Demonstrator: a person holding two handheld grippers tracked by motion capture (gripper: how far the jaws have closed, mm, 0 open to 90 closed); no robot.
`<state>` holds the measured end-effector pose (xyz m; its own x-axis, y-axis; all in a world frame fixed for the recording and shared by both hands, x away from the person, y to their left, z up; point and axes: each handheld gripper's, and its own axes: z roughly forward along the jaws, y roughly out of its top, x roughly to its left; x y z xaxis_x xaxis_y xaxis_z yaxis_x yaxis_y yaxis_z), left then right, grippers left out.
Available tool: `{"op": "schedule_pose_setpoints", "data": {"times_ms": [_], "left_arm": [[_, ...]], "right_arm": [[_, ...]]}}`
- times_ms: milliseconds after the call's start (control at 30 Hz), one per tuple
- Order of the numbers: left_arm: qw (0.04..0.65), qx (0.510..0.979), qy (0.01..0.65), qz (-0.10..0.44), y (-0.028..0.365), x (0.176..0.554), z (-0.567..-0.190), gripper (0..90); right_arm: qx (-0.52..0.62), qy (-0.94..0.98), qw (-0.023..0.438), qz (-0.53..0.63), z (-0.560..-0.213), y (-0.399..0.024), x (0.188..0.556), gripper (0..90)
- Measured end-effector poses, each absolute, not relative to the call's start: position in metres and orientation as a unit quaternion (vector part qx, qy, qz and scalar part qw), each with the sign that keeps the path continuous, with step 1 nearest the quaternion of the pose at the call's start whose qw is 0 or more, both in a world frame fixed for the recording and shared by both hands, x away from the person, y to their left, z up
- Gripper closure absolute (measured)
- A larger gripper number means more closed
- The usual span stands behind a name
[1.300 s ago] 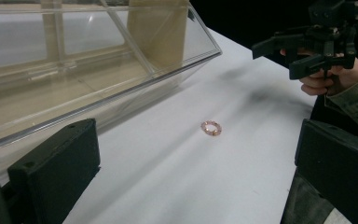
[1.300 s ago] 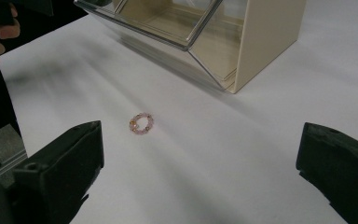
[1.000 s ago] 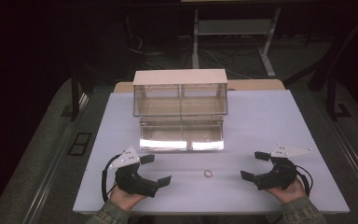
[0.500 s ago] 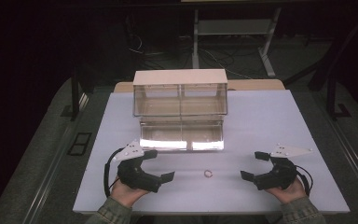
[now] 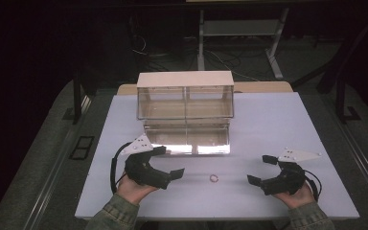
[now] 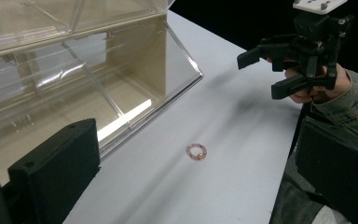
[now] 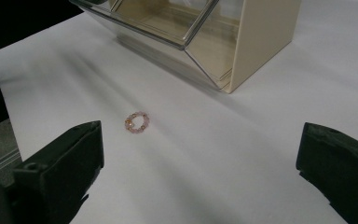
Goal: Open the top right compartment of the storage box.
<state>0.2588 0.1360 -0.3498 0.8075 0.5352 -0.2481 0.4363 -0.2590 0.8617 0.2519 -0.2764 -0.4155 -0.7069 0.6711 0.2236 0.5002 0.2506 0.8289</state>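
Looking down in the high view: white table (image 5: pixel 287 120) across mid-frame; clear two-tier box (image 5: pixel 186 112) with cream top at centre, divided into compartments. Small bead ring (image 5: pixel 213 178) lying on bare table low of centre, just below the box front. Left claw (image 5: pixel 168 162) at lower left, jaws spread wide, gripping nothing, upper jaw close to the box's lower front edge. Right claw (image 5: pixel 259 169) at lower right, likewise spread and empty. Ring between the two, apart from both.

Left gripper view: own black jaws at bottom corners, wide apart. Box (image 6: pixel 74 70) filling upper left. Ring (image 6: pixel 196 151) at centre on the table. Right claw (image 6: pixel 265 70) at upper right, gaping, held in a hand (image 6: pixel 319 86).

Right gripper view: own jaws at bottom corners, wide apart. Ring (image 7: pixel 136 122) left of centre, touching neither jaw. Box (image 7: pixel 205 37) along the top.
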Motion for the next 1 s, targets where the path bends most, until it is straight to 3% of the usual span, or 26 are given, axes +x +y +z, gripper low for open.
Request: {"op": "schedule_pose_setpoints", "data": {"times_ms": [1000], "left_arm": [[0.507, 0.815, 0.279, 0.026, 0.117, 0.281, -0.317, 1.5]], "right_arm": [[0.370, 0.787, 0.090, 0.485, -0.415, -0.276, 0.251, 0.4]]}}
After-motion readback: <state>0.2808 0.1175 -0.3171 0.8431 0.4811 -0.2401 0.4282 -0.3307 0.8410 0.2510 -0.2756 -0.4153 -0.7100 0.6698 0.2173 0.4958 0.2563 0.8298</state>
